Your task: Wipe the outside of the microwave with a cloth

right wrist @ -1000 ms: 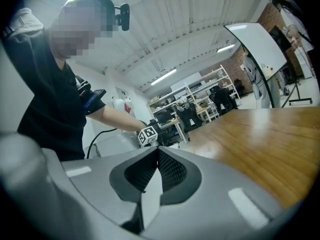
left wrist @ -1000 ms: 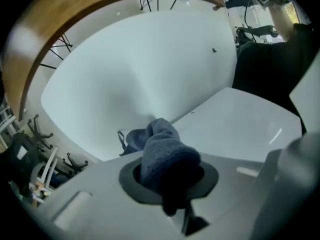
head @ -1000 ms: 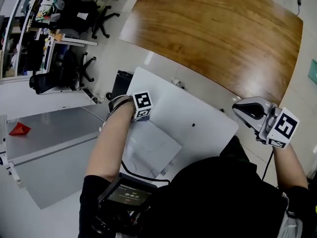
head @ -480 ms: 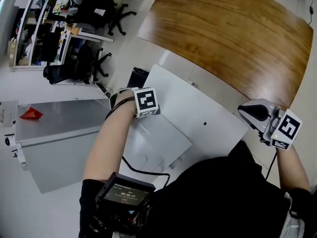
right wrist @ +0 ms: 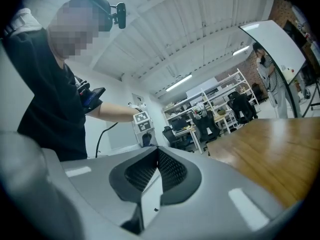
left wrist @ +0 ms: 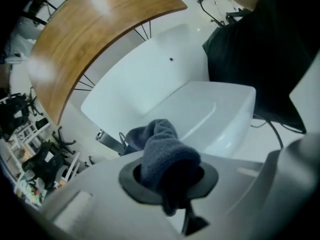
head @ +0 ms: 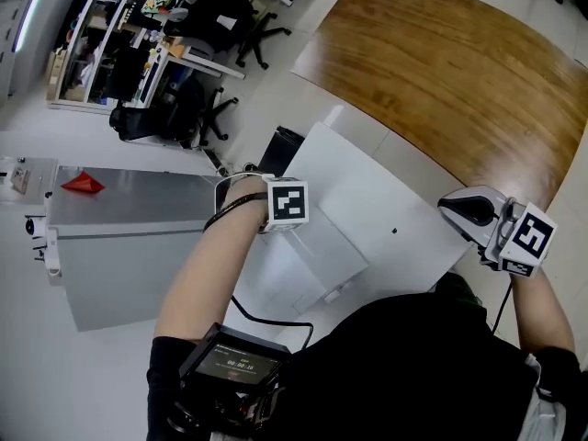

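The white microwave (head: pixel 367 191) is seen from above, with its top (left wrist: pixel 150 79) facing me. My left gripper (left wrist: pixel 167 181) is shut on a dark grey-blue cloth (left wrist: pixel 162 151), which bulges out past the jaws over the microwave's left edge. In the head view only that gripper's marker cube (head: pixel 288 203) shows at that edge, and the jaws are hidden under it. My right gripper (head: pixel 450 208) hovers off the microwave's right corner. Its ribbed pads (right wrist: pixel 170 169) meet at the tips with nothing in them.
A curved wooden table (head: pixel 450 62) lies behind the microwave. A grey cabinet (head: pixel 138 237) with a red object (head: pixel 83 184) stands at the left. Office chairs (head: pixel 216 21) and a black box (head: pixel 280 150) are beyond. A screen device (head: pixel 234 366) and cable hang at my chest.
The head view has swung, so the room has shifted right and down. The left gripper stays at the microwave's left edge with the cloth; the right gripper holds its place.
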